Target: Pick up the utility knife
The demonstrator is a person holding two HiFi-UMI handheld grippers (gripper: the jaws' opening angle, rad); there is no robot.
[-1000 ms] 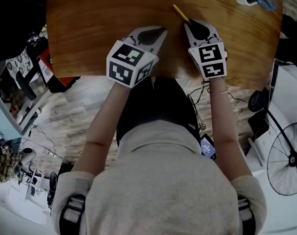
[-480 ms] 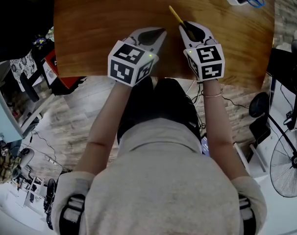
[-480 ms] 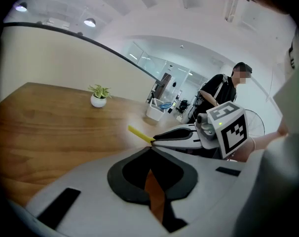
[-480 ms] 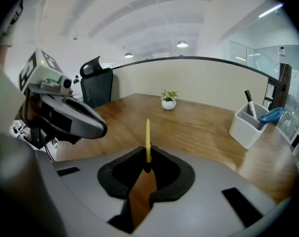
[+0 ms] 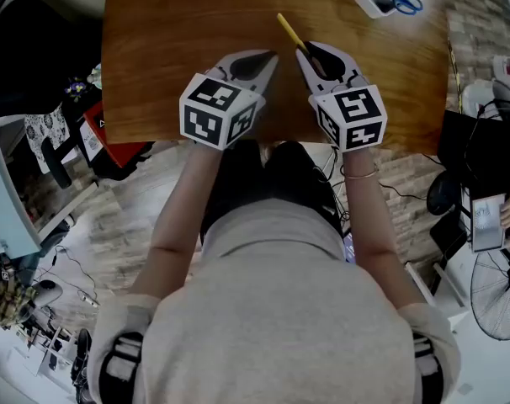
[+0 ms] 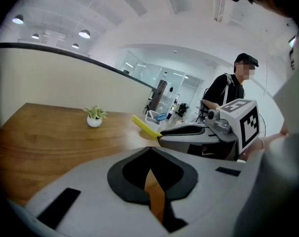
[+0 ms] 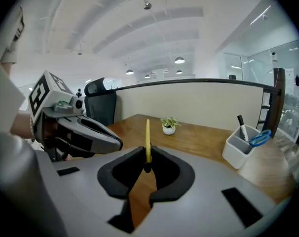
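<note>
Right gripper (image 7: 147,168): my jaws are clenched on one end of the yellow utility knife (image 7: 148,139), which projects forward, clear of the surface (image 7: 204,144). Left gripper (image 6: 150,153): jaws closed, empty. Hazard: the hold is at the very tips, so a wrist roll could pivot or drop the knife.

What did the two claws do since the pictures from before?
Both claws rose above the table, toward the camera, and the right claw carried the yellow utility knife up with it. Nothing was grabbed or dropped: the knife stays pinched in the right claw, and the left claw stays shut and empty.
</note>
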